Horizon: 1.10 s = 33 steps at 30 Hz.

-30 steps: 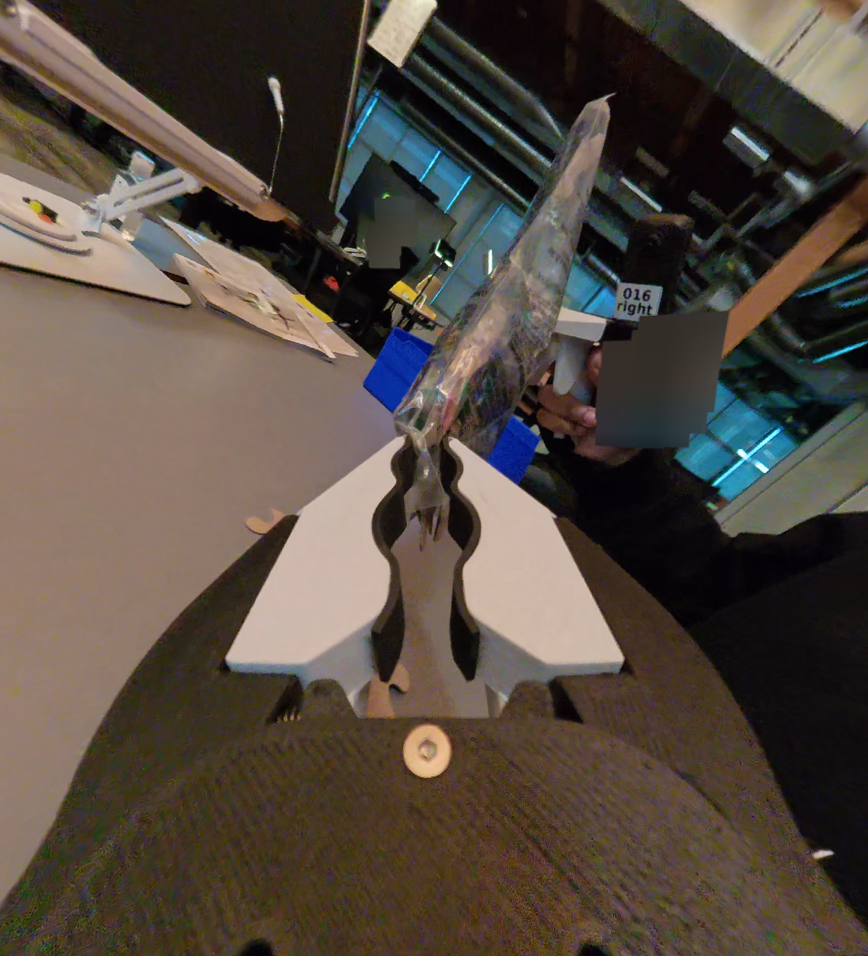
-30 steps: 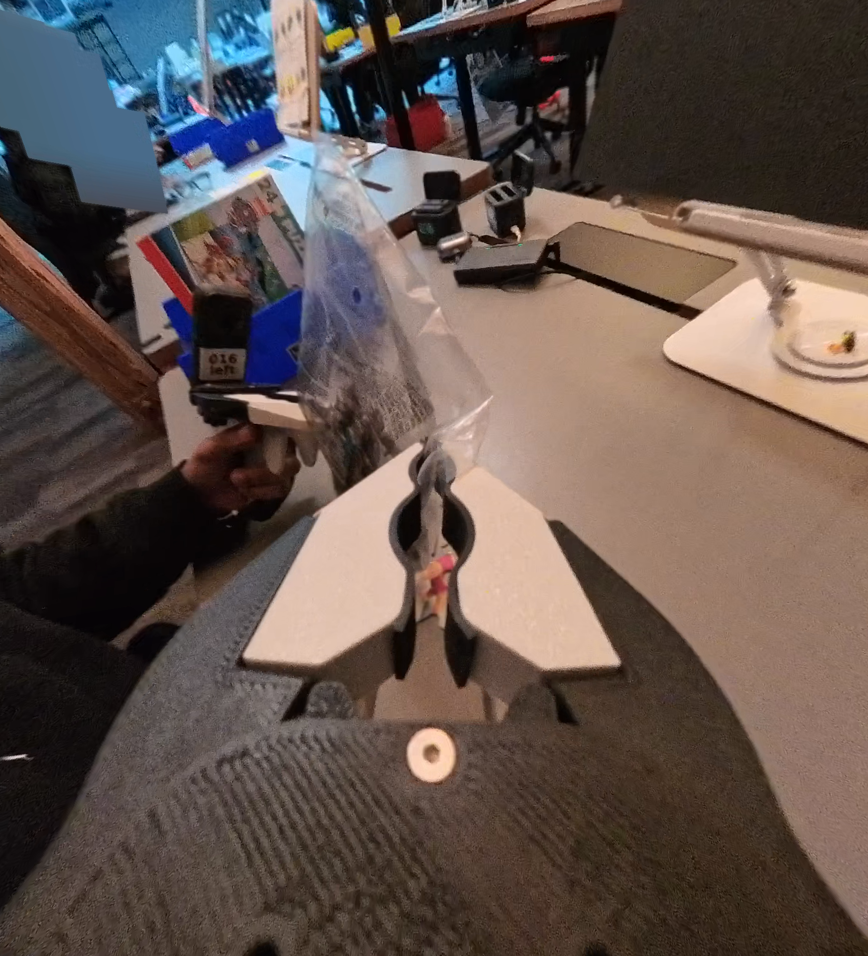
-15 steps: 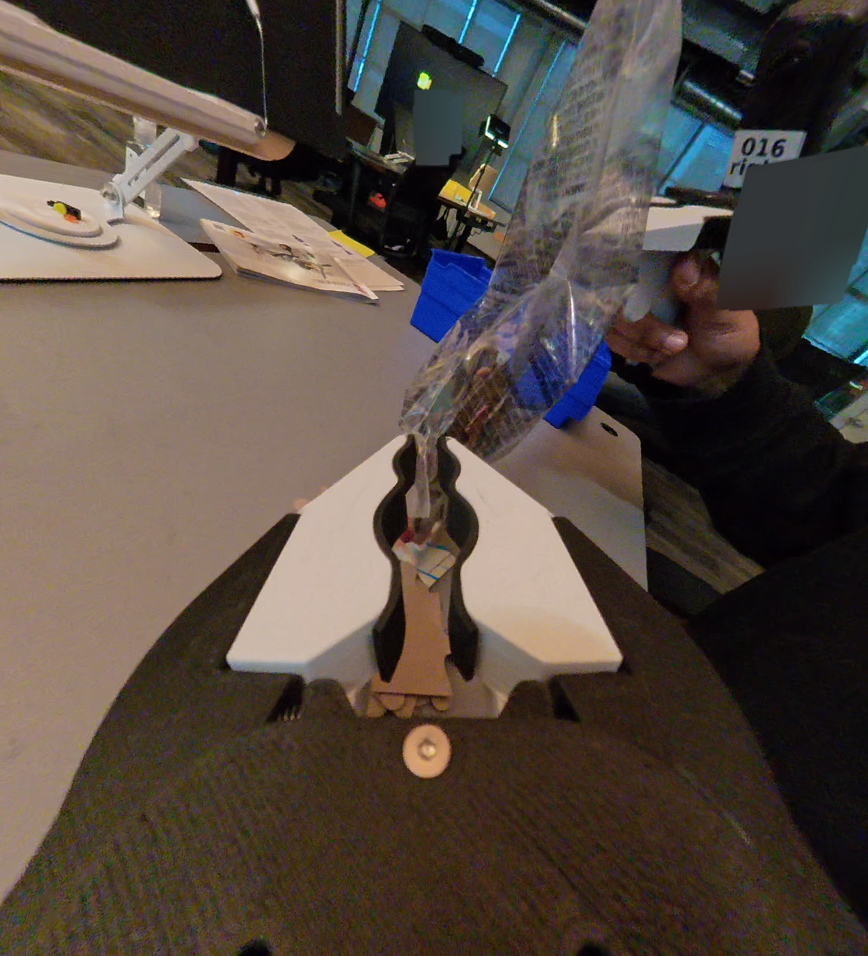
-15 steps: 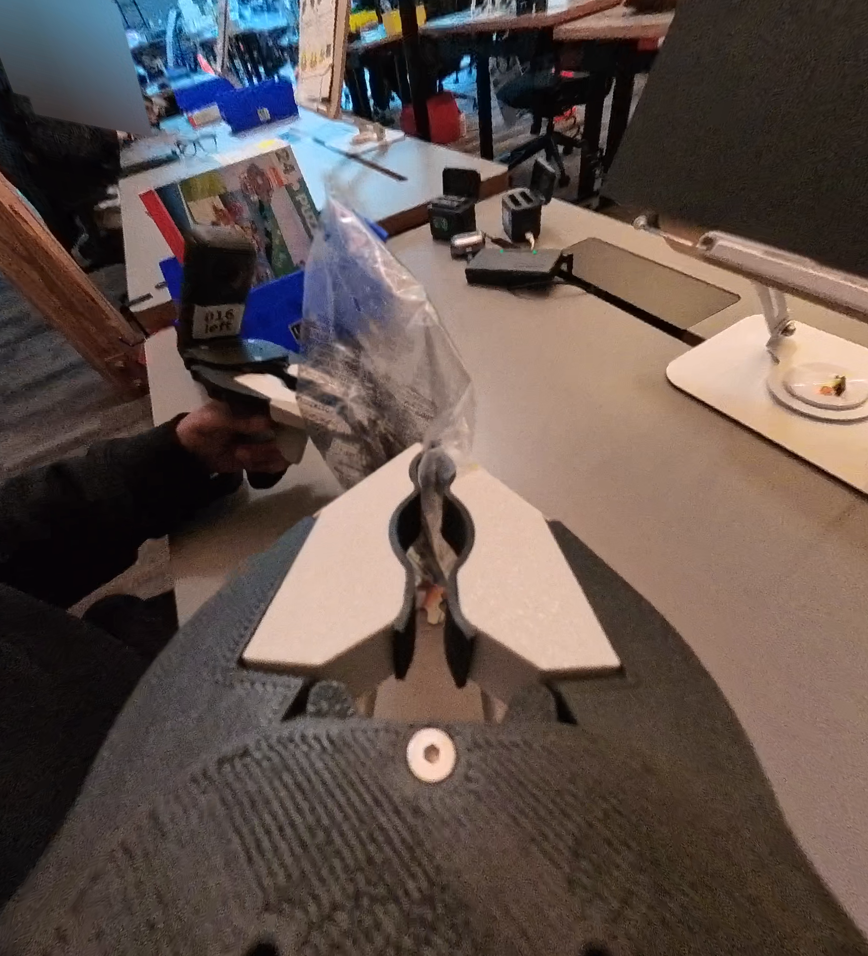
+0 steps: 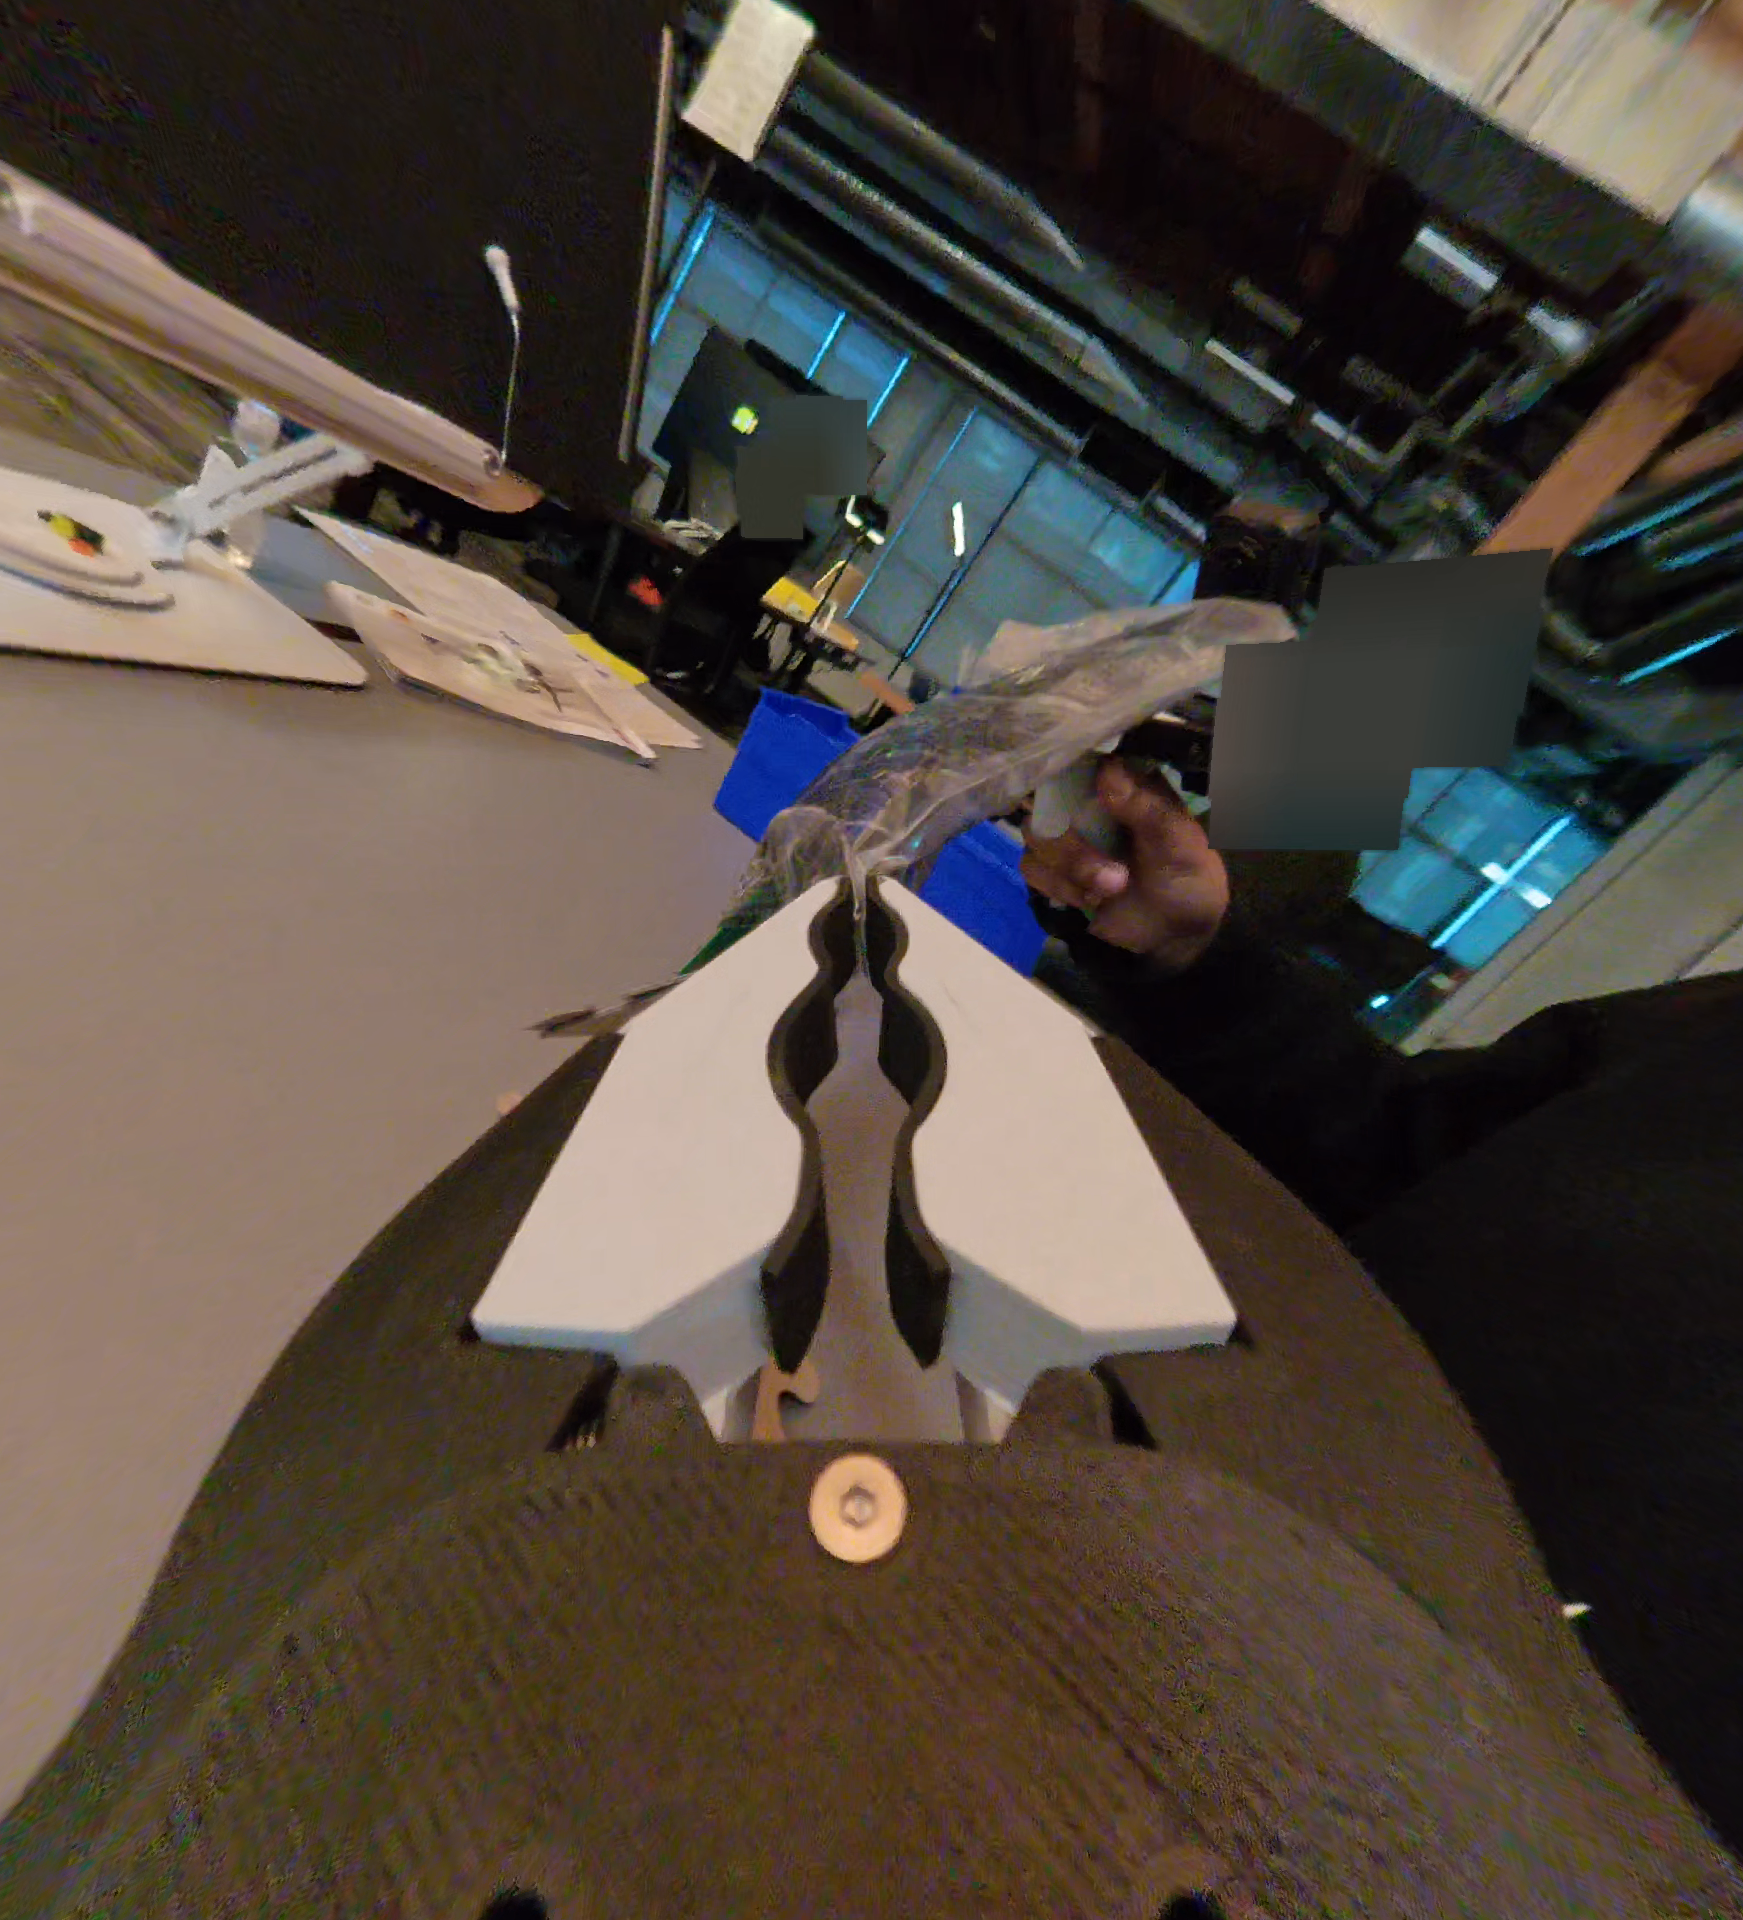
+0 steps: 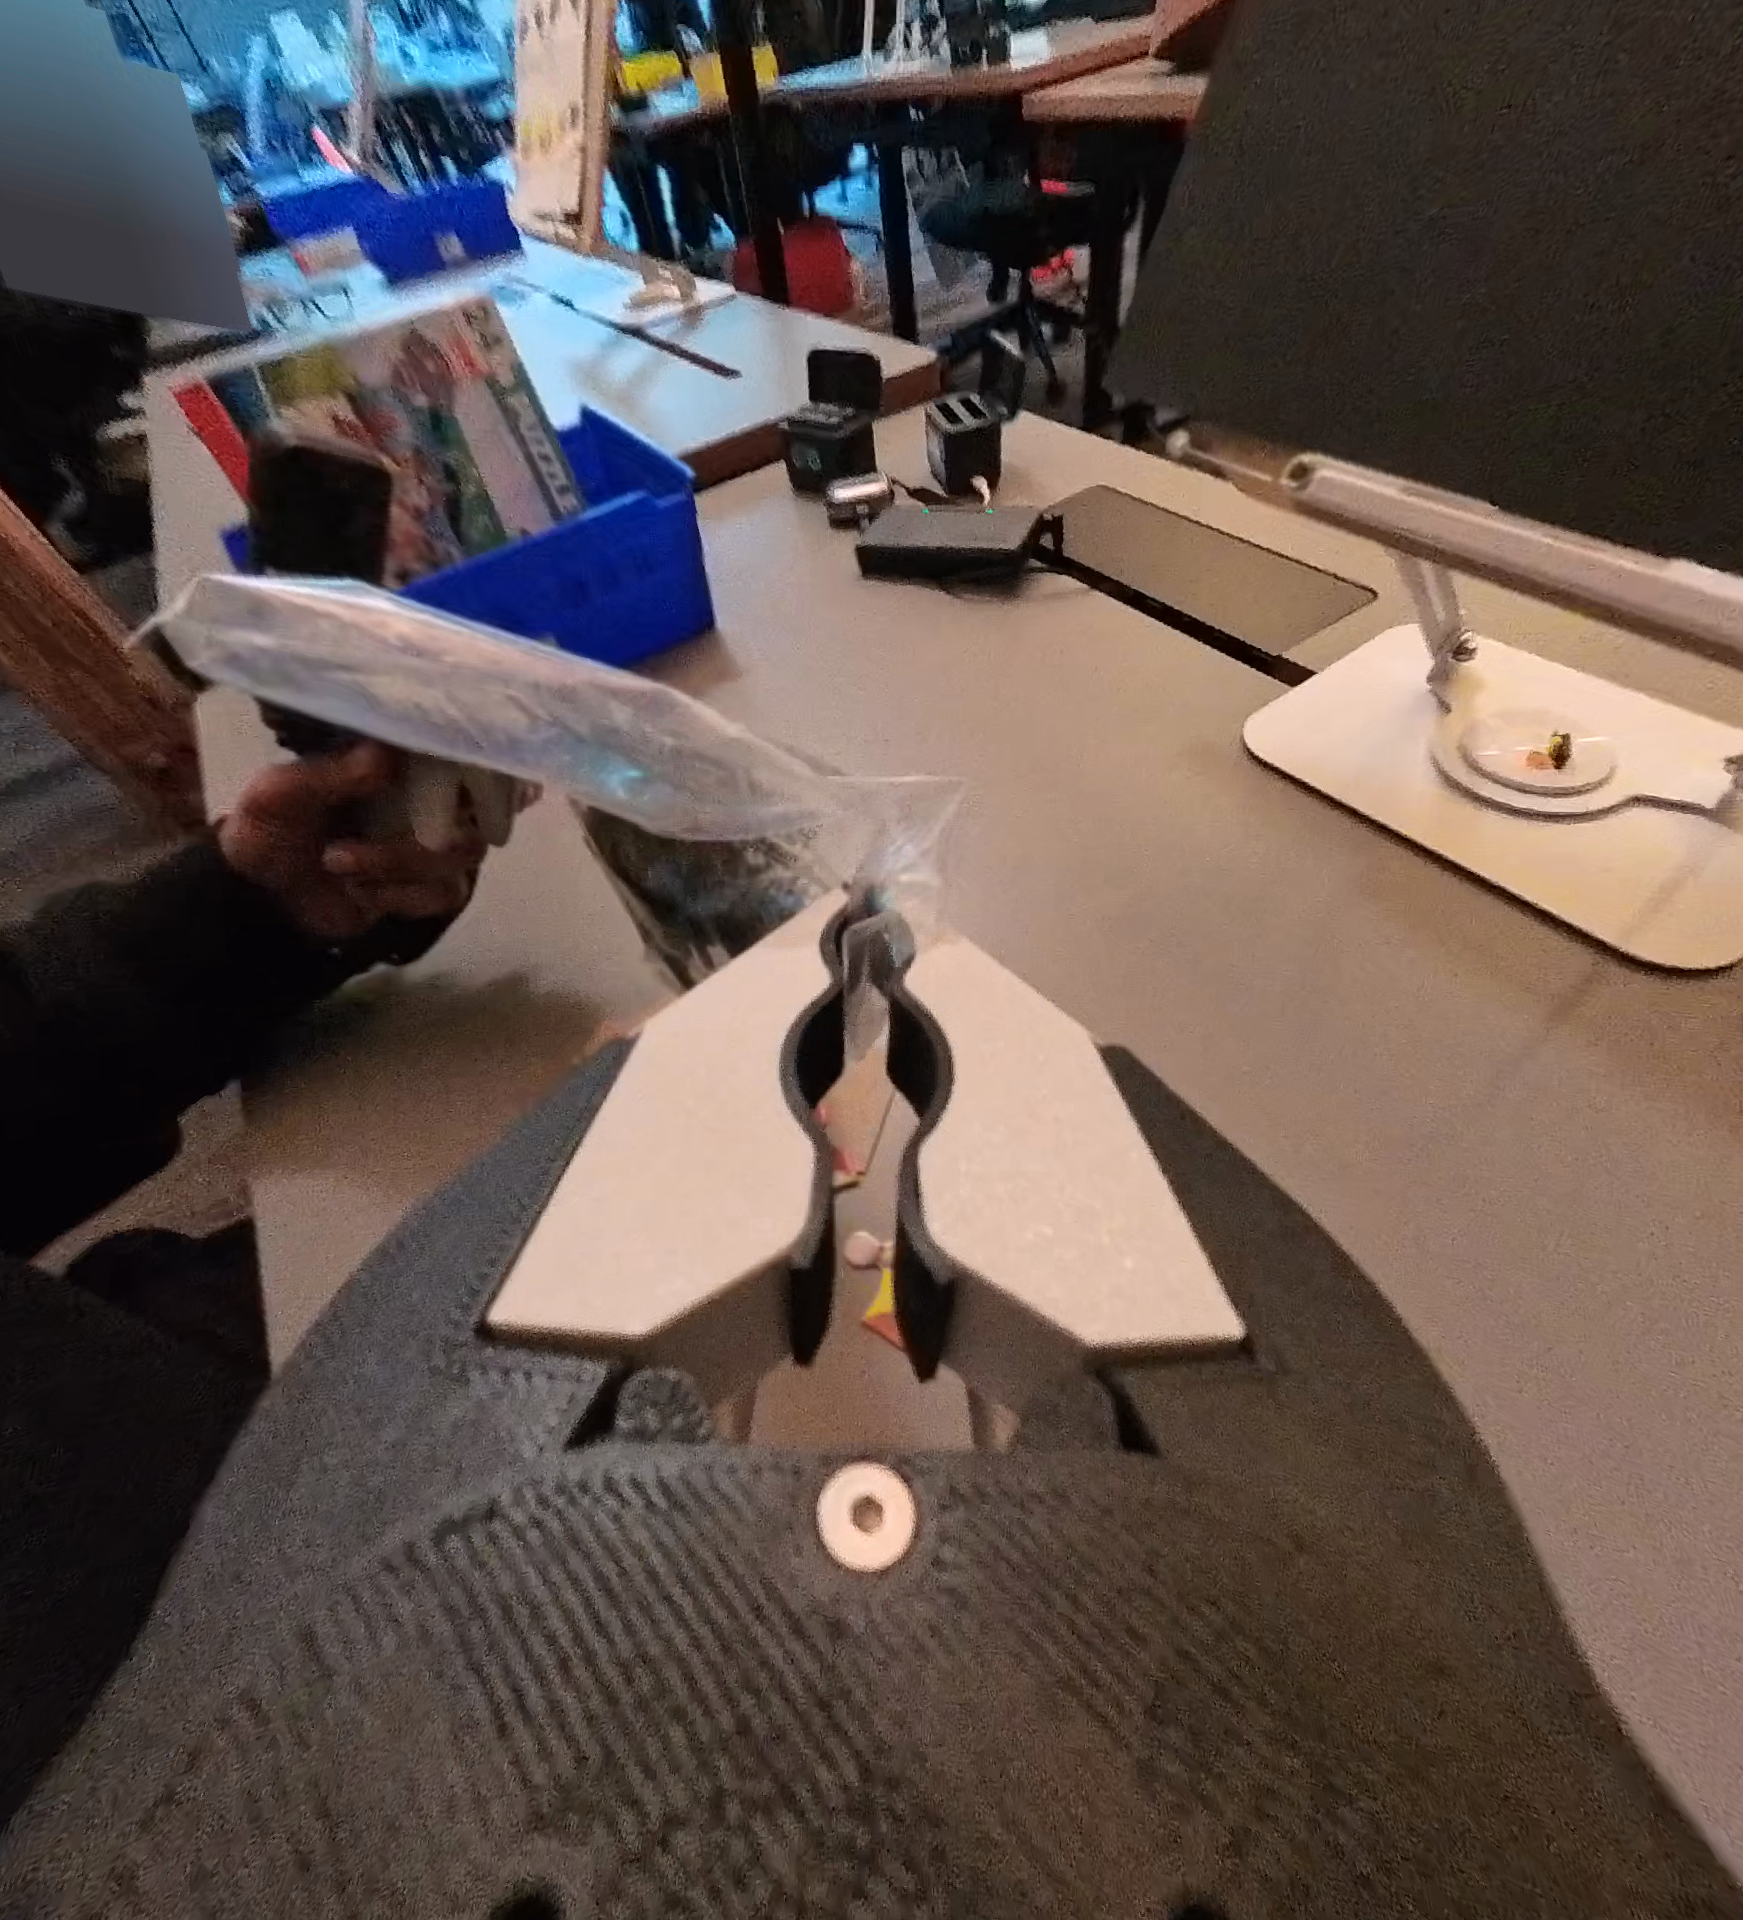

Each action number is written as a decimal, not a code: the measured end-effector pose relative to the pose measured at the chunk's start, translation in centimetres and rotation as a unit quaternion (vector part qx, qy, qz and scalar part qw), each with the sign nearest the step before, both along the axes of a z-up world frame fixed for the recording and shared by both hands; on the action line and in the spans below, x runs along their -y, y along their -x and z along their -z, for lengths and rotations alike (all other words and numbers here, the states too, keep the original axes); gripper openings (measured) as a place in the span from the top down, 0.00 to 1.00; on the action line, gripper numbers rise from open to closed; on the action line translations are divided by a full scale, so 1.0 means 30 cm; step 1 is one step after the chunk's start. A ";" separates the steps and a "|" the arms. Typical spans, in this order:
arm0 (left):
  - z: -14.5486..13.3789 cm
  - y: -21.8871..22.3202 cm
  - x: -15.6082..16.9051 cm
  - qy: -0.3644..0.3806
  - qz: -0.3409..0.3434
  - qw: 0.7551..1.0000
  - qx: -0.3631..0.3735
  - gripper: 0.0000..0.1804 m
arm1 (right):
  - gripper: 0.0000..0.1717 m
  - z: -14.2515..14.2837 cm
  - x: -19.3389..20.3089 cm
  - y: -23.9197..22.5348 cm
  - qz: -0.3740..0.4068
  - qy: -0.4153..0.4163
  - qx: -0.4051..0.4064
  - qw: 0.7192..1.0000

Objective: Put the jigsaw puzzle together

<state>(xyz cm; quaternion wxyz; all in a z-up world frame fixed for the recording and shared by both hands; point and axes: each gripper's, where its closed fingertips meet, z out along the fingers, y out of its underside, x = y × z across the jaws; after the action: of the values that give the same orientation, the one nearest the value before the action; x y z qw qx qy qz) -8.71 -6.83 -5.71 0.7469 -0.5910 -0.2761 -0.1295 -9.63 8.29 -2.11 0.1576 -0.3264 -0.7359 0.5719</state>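
Both grippers are clamping the same clear plastic bag (image 6: 493, 717), one at each end, holding it in the air over the near edge of the grey desk (image 6: 1262, 1039).

Left gripper (image 5: 856, 888): jaws are closing together at the tips on a thin pinch of the bag's film. From there the bag is running up and to the right toward a hand (image 5: 1137, 883) on the far gripper's grip. The bag's dark printed contents are bunching just beyond the fingertips (image 5: 815, 904).

Right gripper (image 6: 867, 925): jaws are pressing together on a twisted corner of the bag, a strip of film trailing back into the slot between the fingers. The bag is stretching left and slightly upward from the tips, lying nearly flat, toward the other gripper and the hand (image 6: 347, 842) holding it.

Small coloured pieces (image 6: 877, 1309) are lying on the desk below the right gripper's slot; what they are cannot be told.

A blue bin (image 6: 576, 571) with a picture box standing in it is sitting at the desk's far left edge, behind the bag. A white stand base (image 6: 1532, 831) is occupying the right side of the desk, well apart from the bag.
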 end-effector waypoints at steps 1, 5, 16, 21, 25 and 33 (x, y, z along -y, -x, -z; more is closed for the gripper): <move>0.006 0.001 -0.008 0.045 -0.018 0.998 -0.026 1.00 | 1.00 -0.002 -0.014 -0.007 0.001 0.020 0.005 1.000; 0.030 -0.011 -0.063 0.126 0.003 0.991 -0.053 1.00 | 0.79 0.142 -0.027 -0.012 -0.010 0.022 0.086 0.996; -0.001 -0.036 -0.123 0.163 0.004 0.979 -0.121 1.00 | 0.52 0.028 -0.114 0.056 0.033 -0.012 -0.016 0.999; -0.008 -0.020 -0.132 0.178 -0.011 0.974 -0.139 1.00 | 0.51 0.033 -0.128 0.072 0.023 0.009 0.006 1.000; -0.024 -0.015 -0.149 0.152 -0.008 0.980 -0.131 1.00 | 0.55 0.095 -0.067 0.036 -0.036 -0.010 0.025 0.999; -0.065 -0.024 -0.145 0.108 0.003 0.987 -0.121 1.00 | 0.64 0.185 0.003 -0.026 -0.100 -0.049 0.023 0.994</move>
<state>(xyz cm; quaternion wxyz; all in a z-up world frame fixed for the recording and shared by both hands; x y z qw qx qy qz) -7.98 -2.49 -3.75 0.7061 -0.6802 -0.1947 -0.0286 -8.84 8.21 -7.66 0.0984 -0.2561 -0.7954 0.5404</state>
